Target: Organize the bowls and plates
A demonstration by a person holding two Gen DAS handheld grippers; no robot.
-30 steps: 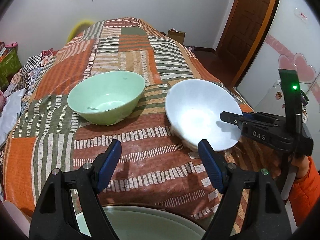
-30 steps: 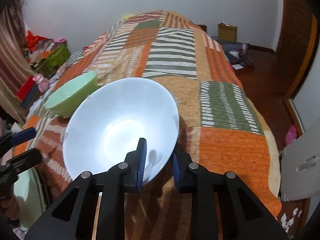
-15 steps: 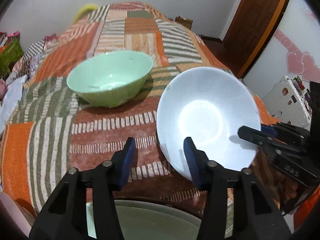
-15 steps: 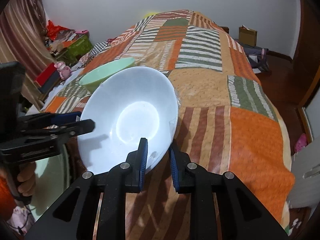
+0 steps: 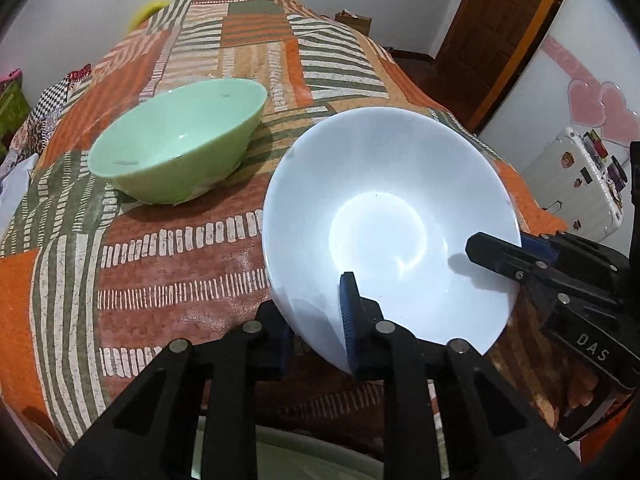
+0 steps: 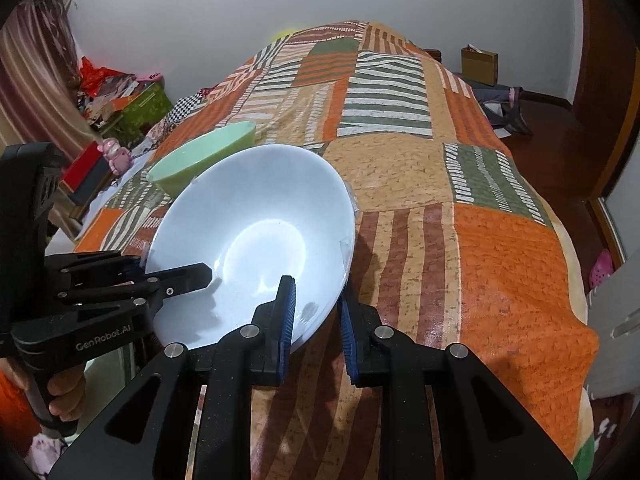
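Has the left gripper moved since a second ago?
Yes. The left gripper has come in from the patterned blanket to the white bowl and shut on its near rim.

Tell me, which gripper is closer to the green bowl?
Left. The left gripper, clamped on the white bowl's near rim, faces the green bowl; the right gripper grips the white bowl's opposite rim.

Two bowls: one white bowl (image 5: 384,216), one green bowl (image 5: 176,144) near the bed's (image 6: 500,264) left edge. Two claws: left claw (image 5: 316,320) and right claw (image 6: 316,316). One cardboard box (image 6: 479,65), one pink toy (image 6: 115,156), one pink shoe (image 6: 600,268).
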